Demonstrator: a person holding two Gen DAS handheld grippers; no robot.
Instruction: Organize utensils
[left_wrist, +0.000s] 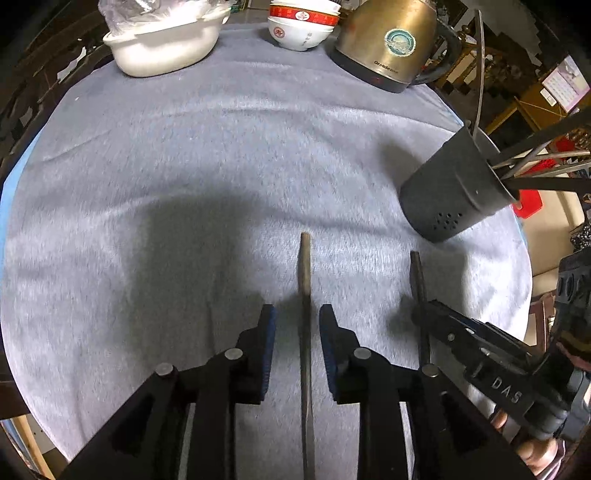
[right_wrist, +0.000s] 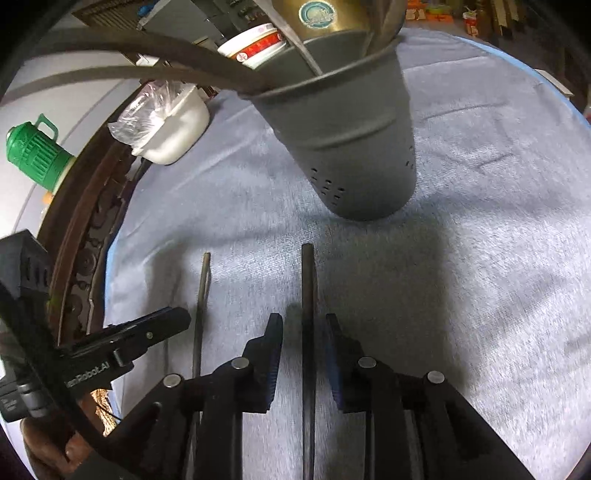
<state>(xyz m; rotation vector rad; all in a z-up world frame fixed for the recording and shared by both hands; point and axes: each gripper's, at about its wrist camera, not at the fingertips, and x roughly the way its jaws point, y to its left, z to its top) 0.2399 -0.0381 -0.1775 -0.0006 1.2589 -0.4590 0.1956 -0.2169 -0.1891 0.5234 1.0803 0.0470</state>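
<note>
Two dark chopsticks lie side by side on the grey cloth. My left gripper (left_wrist: 297, 317) is open and straddles the left chopstick (left_wrist: 305, 280), its pads on either side without touching. My right gripper (right_wrist: 304, 328) is open and straddles the right chopstick (right_wrist: 307, 288), also seen in the left wrist view (left_wrist: 419, 280). The left chopstick shows in the right wrist view (right_wrist: 202, 291). A dark grey perforated utensil holder (left_wrist: 452, 188) (right_wrist: 354, 147) stands just beyond the chopsticks and holds several utensils.
At the far edge of the round table stand a white dish (left_wrist: 162, 48) covered with plastic, stacked red-rimmed bowls (left_wrist: 301, 26) and a brass kettle (left_wrist: 388, 44). A green flask (right_wrist: 35, 155) stands off the table to the left. The table's carved wooden rim (right_wrist: 85, 229) is close on the left.
</note>
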